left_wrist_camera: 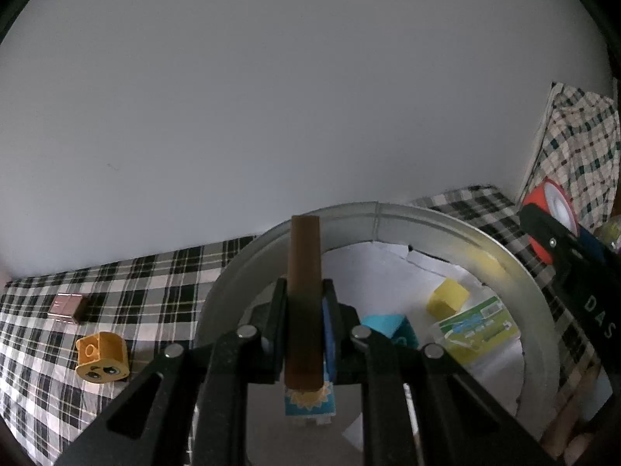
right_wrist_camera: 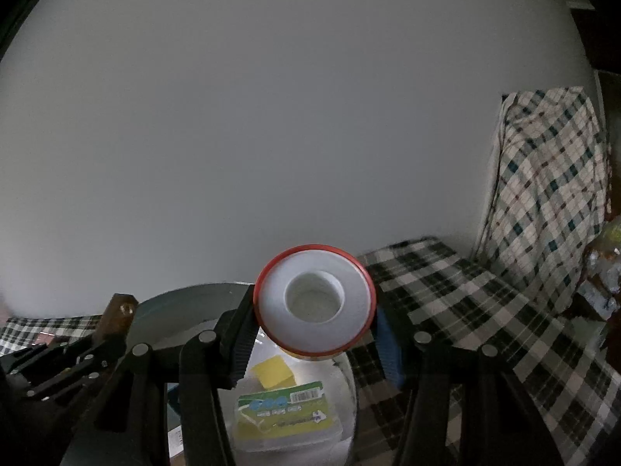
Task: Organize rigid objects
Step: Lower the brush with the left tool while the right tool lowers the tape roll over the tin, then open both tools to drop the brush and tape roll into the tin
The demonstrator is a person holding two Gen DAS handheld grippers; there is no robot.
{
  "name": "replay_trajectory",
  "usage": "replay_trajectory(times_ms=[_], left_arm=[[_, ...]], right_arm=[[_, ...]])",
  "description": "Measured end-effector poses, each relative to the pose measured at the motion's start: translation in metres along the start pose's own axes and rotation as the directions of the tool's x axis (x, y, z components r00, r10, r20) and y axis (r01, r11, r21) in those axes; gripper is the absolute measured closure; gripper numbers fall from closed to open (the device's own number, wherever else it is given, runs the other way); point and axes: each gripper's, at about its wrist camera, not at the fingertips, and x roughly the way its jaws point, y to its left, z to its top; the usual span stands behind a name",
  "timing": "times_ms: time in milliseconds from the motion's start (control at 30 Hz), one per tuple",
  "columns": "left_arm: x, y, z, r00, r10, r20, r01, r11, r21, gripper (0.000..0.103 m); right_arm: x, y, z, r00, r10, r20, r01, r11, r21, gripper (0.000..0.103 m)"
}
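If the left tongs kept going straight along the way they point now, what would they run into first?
Probably the far inner wall of the round metal tub. The left tongs, shut on a brown block, point over its paper-lined inside; the block's tip would likely touch first. Depth is uncertain in this view.

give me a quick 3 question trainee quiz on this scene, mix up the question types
1. True or false: the left gripper is shut on a brown wooden block.
2. Which item lies outside the metal tub, on the checked cloth?
A. yellow cube
B. orange toy block with a face
C. green-labelled plastic box
3. Fill in: the right gripper holds a white roll with a ____ rim.

Key
1. True.
2. B: the orange toy block sits on the cloth, while the yellow cube and the green-labelled box are in the tub.
3. Red: the white roll sits between the jaws.
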Motion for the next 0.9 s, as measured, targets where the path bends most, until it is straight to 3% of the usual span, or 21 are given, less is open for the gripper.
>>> replay_trajectory(times_ms=[233, 633, 667, 733, 767, 800, 867, 900], left_arm=[[0.010, -0.009, -0.001, 0.998, 0.034, -0.050, -0.031, 0.998, 0.050, 0.089], [0.015, -0.013, 0.001, 0.993, 0.098, -0.067, -0.090, 0.990, 0.113, 0.086], [0.014, -0.012, 0.001, 0.993, 0.093, -0.069, -0.086, 0.990, 0.109, 0.082], [0.014, -0.013, 0.002, 0.992, 0.102, -0.075, -0.095, 0.990, 0.100, 0.052], [0.012, -0.012, 0.004, 0.991, 0.108, -0.073, -0.100, 0.990, 0.098, 0.023], [0.008, -0.013, 0.005, 0.991, 0.117, -0.059, -0.111, 0.989, 0.098, 0.004], [0.003, -0.017, 0.004, 0.988, 0.151, -0.023, -0.147, 0.982, 0.114, 0.001], [0.002, -0.019, 0.004, 0.989, 0.145, -0.021, -0.142, 0.982, 0.123, 0.001]], right_arm=[[0.010, 0.007, -0.006, 0.998, -0.006, -0.060, 0.003, 0.999, -0.038, 0.046], [0.014, 0.018, -0.011, 0.995, 0.015, -0.096, -0.022, 0.997, -0.077, 0.046], [0.014, 0.019, -0.011, 0.995, 0.018, -0.099, -0.026, 0.996, -0.081, 0.046], [0.016, 0.022, -0.013, 0.994, 0.025, -0.106, -0.035, 0.996, -0.086, 0.046], [0.016, 0.023, -0.014, 0.994, 0.028, -0.108, -0.038, 0.996, -0.085, 0.046], [0.017, 0.023, -0.015, 0.993, 0.032, -0.112, -0.042, 0.996, -0.084, 0.045], [0.015, 0.021, -0.014, 0.994, 0.037, -0.105, -0.044, 0.997, -0.064, 0.037], [0.015, 0.019, -0.014, 0.994, 0.040, -0.105, -0.045, 0.998, -0.046, 0.022]])
